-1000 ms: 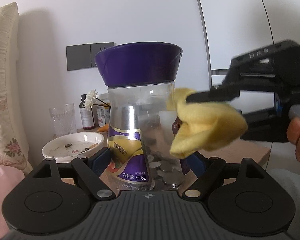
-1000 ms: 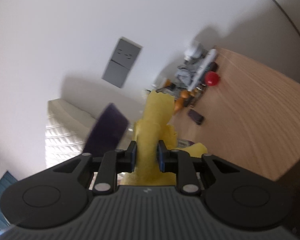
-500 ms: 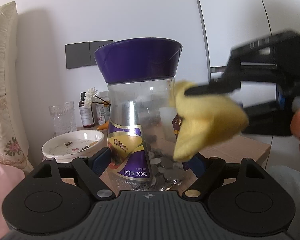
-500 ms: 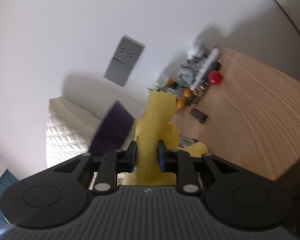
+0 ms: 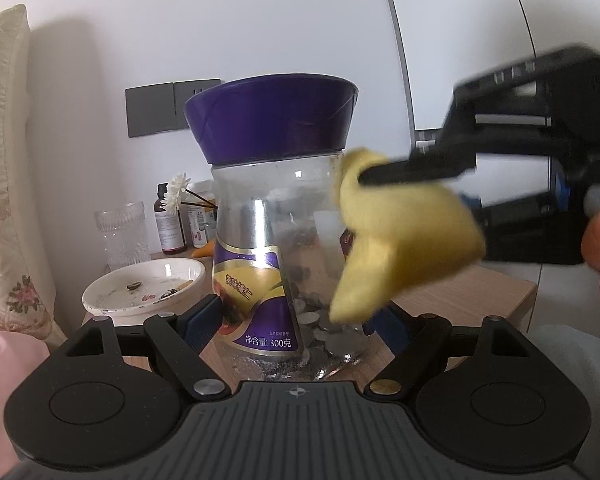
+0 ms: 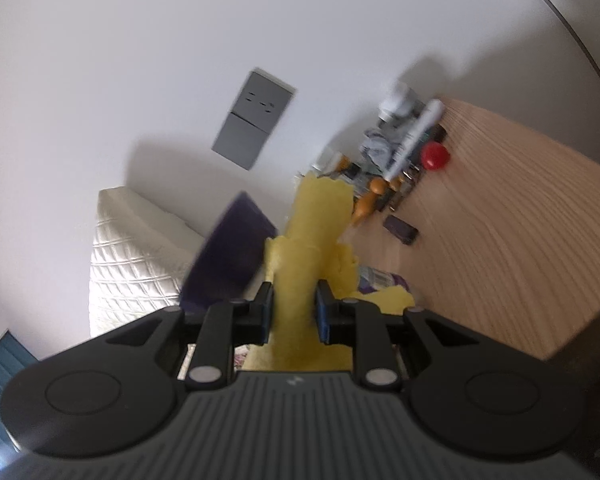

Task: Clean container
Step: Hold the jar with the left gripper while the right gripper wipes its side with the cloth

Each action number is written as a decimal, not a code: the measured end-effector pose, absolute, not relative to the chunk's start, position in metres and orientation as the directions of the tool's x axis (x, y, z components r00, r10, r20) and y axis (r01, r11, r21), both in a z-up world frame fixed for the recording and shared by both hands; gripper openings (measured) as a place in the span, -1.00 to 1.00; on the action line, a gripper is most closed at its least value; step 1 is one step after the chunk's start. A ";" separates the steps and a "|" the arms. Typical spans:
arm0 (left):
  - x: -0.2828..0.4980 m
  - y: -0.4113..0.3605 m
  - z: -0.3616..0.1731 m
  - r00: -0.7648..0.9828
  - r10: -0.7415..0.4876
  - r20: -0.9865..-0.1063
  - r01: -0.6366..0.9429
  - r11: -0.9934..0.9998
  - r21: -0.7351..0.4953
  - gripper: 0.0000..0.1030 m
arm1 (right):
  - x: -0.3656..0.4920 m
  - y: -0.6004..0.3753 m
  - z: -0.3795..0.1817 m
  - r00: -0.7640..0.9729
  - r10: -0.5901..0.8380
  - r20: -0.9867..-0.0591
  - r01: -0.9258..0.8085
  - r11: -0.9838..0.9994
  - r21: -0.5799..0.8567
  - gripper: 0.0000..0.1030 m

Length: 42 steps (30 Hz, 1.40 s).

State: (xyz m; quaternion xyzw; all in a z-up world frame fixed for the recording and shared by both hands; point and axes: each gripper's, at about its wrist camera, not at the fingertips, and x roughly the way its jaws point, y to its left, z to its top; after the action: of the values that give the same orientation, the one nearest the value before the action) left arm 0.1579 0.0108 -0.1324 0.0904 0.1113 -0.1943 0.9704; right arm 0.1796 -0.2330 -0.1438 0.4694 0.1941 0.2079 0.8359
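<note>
Right now we hold the clear jar [image 5: 284,264] upright in our left gripper [image 5: 296,320], whose blue-padded jaws are clamped against the jar's lower sides just above its base. The jar fills the middle of the left wrist view, raised in front of the wooden bedside table [image 5: 480,296]; it wears a flared purple lid [image 5: 272,120], a purple and yellow label, and some coins lie in its bottom. Our right gripper [image 6: 294,312] comes in from the right, its two fingers pinching a yellow cloth [image 5: 400,240] between them. The cloth bunches out past the fingertips and meets the jar's right shoulder, just under the lid; both are blurred there, so we can only say it appears to touch the glass. In the right wrist view the cloth [image 6: 312,232] rises from between the blue pads, with the purple lid [image 6: 232,256] just to its left, smeared by motion. Behind the jar on the left, a white dish [image 5: 140,284] with a few scraps sits on the near part of the table, a cut-glass tumbler [image 5: 122,232] stands just beyond it, and a dark bottle [image 5: 168,220] with a white flower [image 5: 178,190] stands farther back against the wall. A grey switch plate [image 5: 168,106] is mounted on the wall above them, and a quilted cream headboard [image 5: 4,160] fills the far left.
</note>
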 end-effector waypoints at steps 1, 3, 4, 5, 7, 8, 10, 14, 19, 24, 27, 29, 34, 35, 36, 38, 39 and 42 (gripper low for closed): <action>0.158 0.010 -0.133 0.900 -0.356 -0.252 0.398 0.907 0.138 0.65 | 0.179 -0.233 -0.146 0.839 0.525 -0.145 -0.154 0.484 0.861 -0.56; 0.157 0.009 -0.134 0.901 -0.351 -0.254 0.397 0.904 0.157 0.65 | 0.179 -0.234 -0.152 0.839 0.518 -0.168 -0.134 0.495 0.858 -0.56; 0.157 0.008 -0.134 0.902 -0.349 -0.255 0.396 0.903 0.164 0.65 | 0.180 -0.235 -0.154 0.838 0.516 -0.176 -0.125 0.497 0.858 -0.57; 0.157 0.008 -0.134 0.901 -0.349 -0.257 0.396 0.903 0.164 0.65 | 0.180 -0.236 -0.156 0.838 0.514 -0.184 -0.117 0.498 0.859 -0.57; 0.157 0.009 -0.134 0.900 -0.351 -0.259 0.398 0.903 0.159 0.65 | 0.180 -0.236 -0.155 0.837 0.513 -0.191 -0.107 0.495 0.862 -0.56; 0.157 0.009 -0.134 0.899 -0.353 -0.259 0.400 0.903 0.155 0.65 | 0.181 -0.236 -0.153 0.836 0.514 -0.191 -0.107 0.495 0.863 -0.56; 0.157 0.010 -0.134 0.898 -0.356 -0.260 0.402 0.903 0.150 0.65 | 0.181 -0.234 -0.145 0.834 0.524 -0.174 -0.126 0.487 0.864 -0.56; 0.158 0.011 -0.135 0.897 -0.358 -0.260 0.403 0.903 0.148 0.65 | 0.180 -0.231 -0.135 0.830 0.541 -0.135 -0.170 0.476 0.863 -0.56; 0.162 0.018 -0.131 0.879 -0.390 -0.275 0.431 0.896 0.105 0.66 | 0.181 -0.235 -0.151 0.832 0.523 -0.184 -0.121 0.495 0.861 -0.57; 0.163 0.020 -0.130 0.865 -0.402 -0.298 0.457 0.878 0.143 0.82 | 0.182 -0.240 -0.154 0.831 0.519 -0.202 -0.107 0.505 0.856 -0.56; 0.168 0.026 -0.128 0.852 -0.425 -0.305 0.483 0.864 0.145 0.87 | 0.182 -0.241 -0.153 0.829 0.521 -0.205 -0.110 0.510 0.853 -0.56; 0.172 0.029 -0.127 0.856 -0.416 -0.307 0.476 0.866 0.155 0.95 | 0.182 -0.241 -0.151 0.826 0.523 -0.209 -0.120 0.526 0.842 -0.56; 0.175 0.034 -0.125 0.833 -0.463 -0.303 0.529 0.826 0.193 0.99 | 0.185 -0.239 -0.147 0.824 0.524 -0.216 -0.140 0.557 0.819 -0.56; 0.176 0.034 -0.123 0.823 -0.480 -0.304 0.548 0.813 0.199 0.99 | 0.186 -0.239 -0.146 0.825 0.522 -0.217 -0.142 0.564 0.814 -0.56; 0.177 0.034 -0.122 0.813 -0.496 -0.303 0.565 0.798 0.209 0.99 | 0.186 -0.239 -0.145 0.827 0.518 -0.219 -0.143 0.571 0.809 -0.56; 0.180 0.032 -0.120 0.800 -0.521 -0.298 0.590 0.771 0.237 0.99 | 0.187 -0.240 -0.143 0.834 0.505 -0.223 -0.142 0.587 0.797 -0.56; 0.183 0.032 -0.119 0.794 -0.529 -0.301 0.600 0.763 0.241 0.99 | 0.187 -0.241 -0.142 0.837 0.499 -0.225 -0.140 0.592 0.794 -0.56; 0.191 0.031 -0.116 0.750 -0.572 -0.330 0.653 0.720 0.236 1.00 | 0.191 -0.245 -0.144 0.836 0.497 -0.232 -0.126 0.585 0.801 -0.56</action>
State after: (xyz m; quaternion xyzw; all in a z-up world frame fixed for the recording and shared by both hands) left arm 0.1914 0.0314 -0.1160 0.1708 0.1178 -0.3330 0.9198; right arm 0.1906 -0.2448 -0.1444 0.4181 0.2220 0.1807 0.8621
